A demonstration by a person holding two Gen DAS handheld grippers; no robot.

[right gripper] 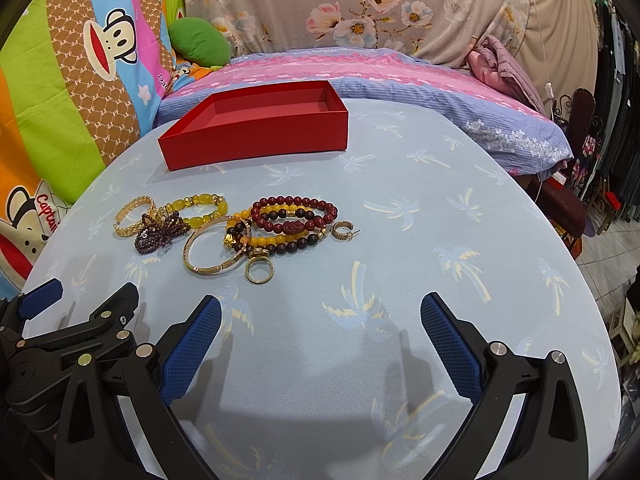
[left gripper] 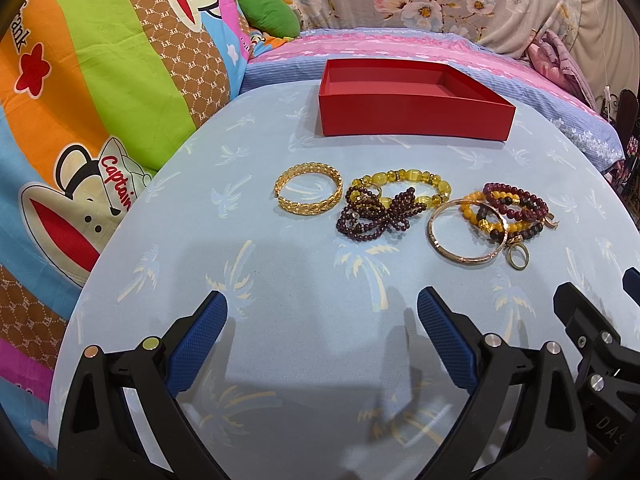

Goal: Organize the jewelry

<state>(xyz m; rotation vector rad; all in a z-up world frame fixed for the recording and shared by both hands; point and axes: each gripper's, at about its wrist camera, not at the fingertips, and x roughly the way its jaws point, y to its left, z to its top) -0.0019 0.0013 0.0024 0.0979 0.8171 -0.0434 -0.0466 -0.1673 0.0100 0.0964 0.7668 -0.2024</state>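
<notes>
So far nothing lifted. Left gripper [left gripper: 322, 316] spread wide, empty, over the table's [left gripper: 280, 272] near edge. Jewelry mid-table, left to right: gold bangle [left gripper: 308, 192], bead bracelets [left gripper: 502, 210], ring [left gripper: 519, 256]. Right gripper [right gripper: 320, 320] likewise spread, empty. Red box [left gripper: 412, 118] at far edge, apparently bare. Next, I judge: pinch one piece, carry to box.

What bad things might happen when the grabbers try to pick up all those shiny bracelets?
The bead bracelets lie tangled over the thin gold bangle, so lifting one may drag others along. The small gold ring is low and round, so it might slip from the right gripper or roll away. The red box sits beyond the pile; a piece could drop on the way. Both grippers, including the left gripper, are open and hold nothing.
</notes>
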